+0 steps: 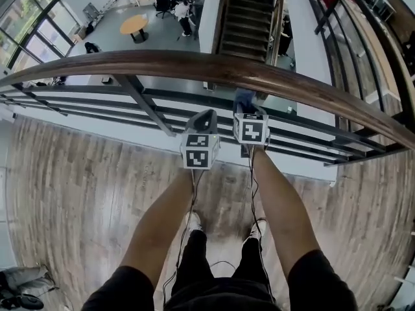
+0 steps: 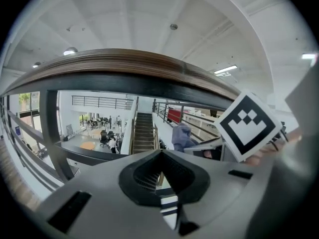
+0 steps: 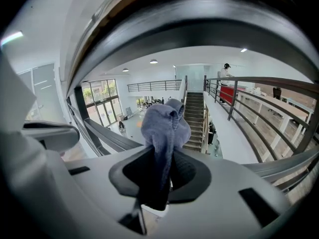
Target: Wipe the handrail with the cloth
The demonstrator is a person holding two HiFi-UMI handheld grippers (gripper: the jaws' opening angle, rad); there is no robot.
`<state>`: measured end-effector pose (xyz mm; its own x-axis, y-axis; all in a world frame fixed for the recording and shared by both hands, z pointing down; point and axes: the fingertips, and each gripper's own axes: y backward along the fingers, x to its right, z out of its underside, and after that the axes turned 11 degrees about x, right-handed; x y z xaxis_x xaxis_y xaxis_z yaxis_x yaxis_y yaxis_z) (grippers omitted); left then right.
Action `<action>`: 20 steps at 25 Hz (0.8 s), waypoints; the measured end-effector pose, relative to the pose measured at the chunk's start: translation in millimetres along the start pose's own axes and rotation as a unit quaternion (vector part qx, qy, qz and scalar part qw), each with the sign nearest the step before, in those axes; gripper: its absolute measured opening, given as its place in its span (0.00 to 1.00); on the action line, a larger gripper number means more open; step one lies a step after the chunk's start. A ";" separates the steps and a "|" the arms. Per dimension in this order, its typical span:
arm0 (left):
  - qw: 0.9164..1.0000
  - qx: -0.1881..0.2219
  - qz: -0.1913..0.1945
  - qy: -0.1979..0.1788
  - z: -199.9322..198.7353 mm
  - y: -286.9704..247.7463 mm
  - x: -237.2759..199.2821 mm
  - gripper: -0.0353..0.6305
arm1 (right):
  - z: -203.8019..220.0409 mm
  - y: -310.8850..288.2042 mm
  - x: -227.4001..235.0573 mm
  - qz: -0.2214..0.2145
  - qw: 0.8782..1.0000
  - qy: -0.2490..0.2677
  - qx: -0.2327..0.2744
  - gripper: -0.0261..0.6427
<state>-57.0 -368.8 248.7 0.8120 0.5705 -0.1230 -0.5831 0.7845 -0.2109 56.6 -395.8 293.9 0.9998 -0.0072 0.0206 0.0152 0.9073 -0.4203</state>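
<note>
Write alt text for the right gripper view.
The right hand-held gripper clamps a bunched blue-grey fabric cloth, which sticks up from its closed jaws beneath the curved brown wooden handrail. Beyond, a dark staircase descends into a bright atrium.

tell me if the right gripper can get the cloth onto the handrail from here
Probably yes. The right gripper has its jaws shut on the blue cloth, just under the wooden handrail, and nothing shows between them. A short lift should do.
</note>
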 end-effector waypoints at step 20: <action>0.996 -0.026 0.083 -0.002 10.3 -80.5 245.3 0.06 | 38.3 98.5 261.6 0.062 0.998 -0.015 -0.009 0.16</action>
<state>188.9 -289.5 245.5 0.7043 0.6925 -0.1563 -0.7073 0.6655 -0.2387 319.0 -292.2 292.6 0.9931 0.1172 -0.0062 -0.1081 0.8928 -0.4374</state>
